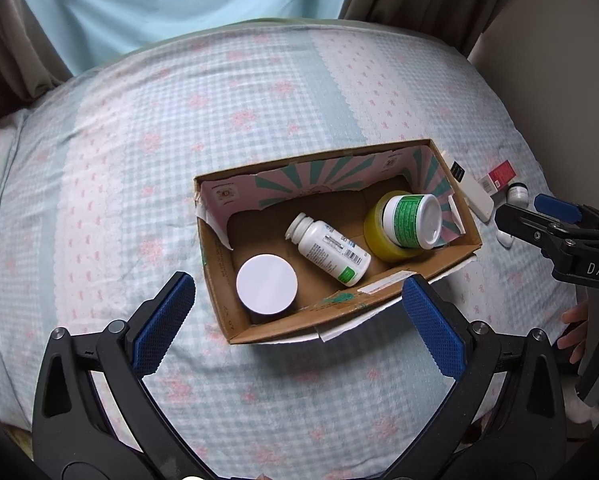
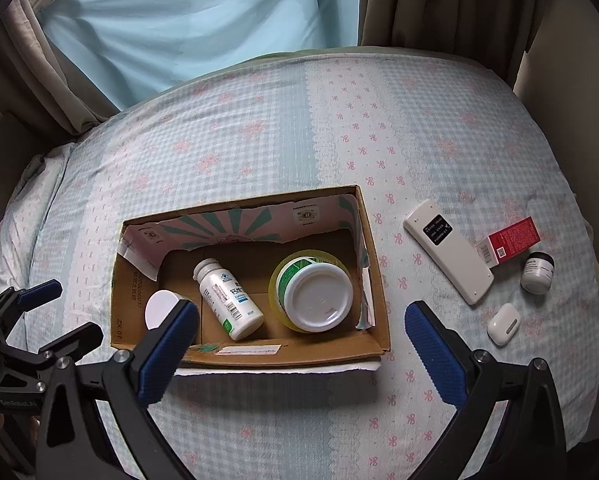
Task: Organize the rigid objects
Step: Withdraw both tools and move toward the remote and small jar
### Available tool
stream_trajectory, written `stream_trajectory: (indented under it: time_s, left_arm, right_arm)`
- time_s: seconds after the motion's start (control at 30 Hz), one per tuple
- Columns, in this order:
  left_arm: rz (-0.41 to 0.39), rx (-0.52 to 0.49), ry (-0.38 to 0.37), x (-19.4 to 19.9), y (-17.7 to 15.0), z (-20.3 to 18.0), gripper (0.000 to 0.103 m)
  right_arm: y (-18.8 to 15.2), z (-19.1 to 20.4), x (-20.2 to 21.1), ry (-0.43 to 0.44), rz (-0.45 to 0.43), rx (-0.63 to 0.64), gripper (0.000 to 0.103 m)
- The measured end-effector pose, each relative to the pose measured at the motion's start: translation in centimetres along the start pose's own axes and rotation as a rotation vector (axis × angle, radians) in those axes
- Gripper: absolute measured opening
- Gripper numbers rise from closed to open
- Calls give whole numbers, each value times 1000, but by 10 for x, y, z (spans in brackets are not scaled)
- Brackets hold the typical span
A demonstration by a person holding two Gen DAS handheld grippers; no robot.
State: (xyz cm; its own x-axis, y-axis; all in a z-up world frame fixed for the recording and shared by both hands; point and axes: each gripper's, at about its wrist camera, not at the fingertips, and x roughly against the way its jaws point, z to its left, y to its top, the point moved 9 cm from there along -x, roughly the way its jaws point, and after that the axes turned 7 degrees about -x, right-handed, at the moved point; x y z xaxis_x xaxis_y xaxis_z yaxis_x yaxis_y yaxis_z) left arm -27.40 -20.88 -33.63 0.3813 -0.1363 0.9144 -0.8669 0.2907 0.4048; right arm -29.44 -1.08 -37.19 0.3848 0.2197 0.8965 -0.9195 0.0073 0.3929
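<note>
An open cardboard box (image 1: 219,280) (image 2: 373,272) sits on the bed. Inside lie a white pill bottle (image 1: 329,250) (image 2: 227,300), a white-capped jar (image 1: 266,290) (image 2: 159,308), and a green-labelled tub (image 1: 411,220) (image 2: 315,292) on a yellow tape roll (image 1: 375,236). Right of the box lie a white remote (image 2: 447,250) (image 1: 475,194), a red box (image 2: 511,238) (image 1: 499,174), a small grey jar (image 2: 537,272) (image 1: 517,194) and a white earbud case (image 2: 503,324). My left gripper (image 1: 299,320) is open above the box's near wall. My right gripper (image 2: 303,348) (image 1: 539,216) is open, over the box's near right corner.
The bed has a blue checked cover with pink bows (image 2: 299,128). Curtains (image 2: 179,20) hang behind it. A wall (image 2: 571,100) borders the bed on the right. A pillow edge (image 2: 39,176) shows at the left.
</note>
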Motion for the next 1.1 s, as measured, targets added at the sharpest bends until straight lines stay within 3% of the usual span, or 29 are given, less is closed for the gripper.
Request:
stream_trajectory:
  time_s: [0.27, 0.57, 0.67, 0.73, 1.1]
  left_arm:
    - [-54, 35, -20, 39, 17, -48, 103]
    - [-102, 22, 15, 72, 49, -133, 103]
    - [-98, 66, 8, 77, 57, -161, 103]
    - [-104, 67, -33, 75, 63, -185, 103]
    - [-65, 44, 31, 29, 105, -279, 103]
  right_arm:
    - [-8, -35, 68, -44, -61, 19, 103]
    - [4, -122, 138, -105, -161, -18, 103]
    - [11, -152, 157, -113, -190, -12, 103]
    - [15, -172, 166, -116, -201, -18, 103]
    - [34, -263, 161, -95, -157, 8, 103]
